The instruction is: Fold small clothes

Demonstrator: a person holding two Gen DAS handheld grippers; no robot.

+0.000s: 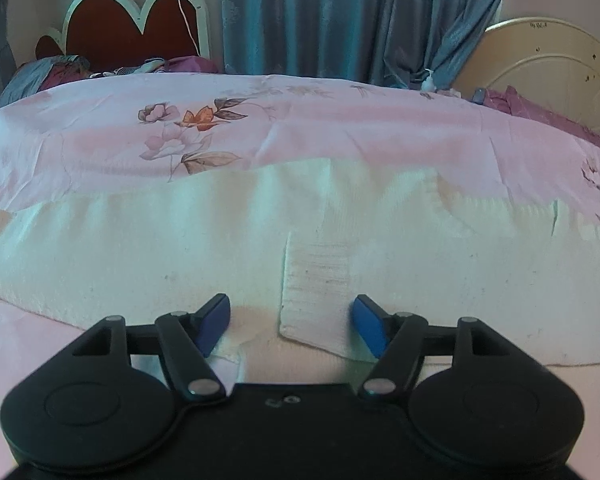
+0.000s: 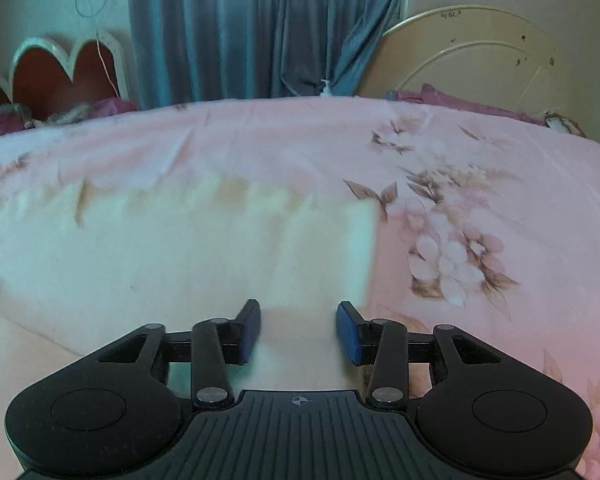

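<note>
A cream knitted garment [image 1: 228, 248] lies flat across the pink floral bedsheet [image 1: 340, 128], with a ribbed cuff or sleeve end [image 1: 316, 292] folded over its near edge. My left gripper [image 1: 290, 324] is open just above that near edge, the ribbed part between its blue pads. In the right wrist view the same cream garment [image 2: 180, 248] fills the left and middle, its right edge ending near the centre. My right gripper [image 2: 298, 330] is open over the garment's near right corner. Neither gripper holds anything.
The bed reaches back to a red and white scalloped headboard [image 1: 136, 28] at the far left. Grey-blue curtains [image 1: 340, 16] hang behind. A round cream board [image 1: 556, 64] leans at the far right, with purple bedding [image 1: 540, 112] below it.
</note>
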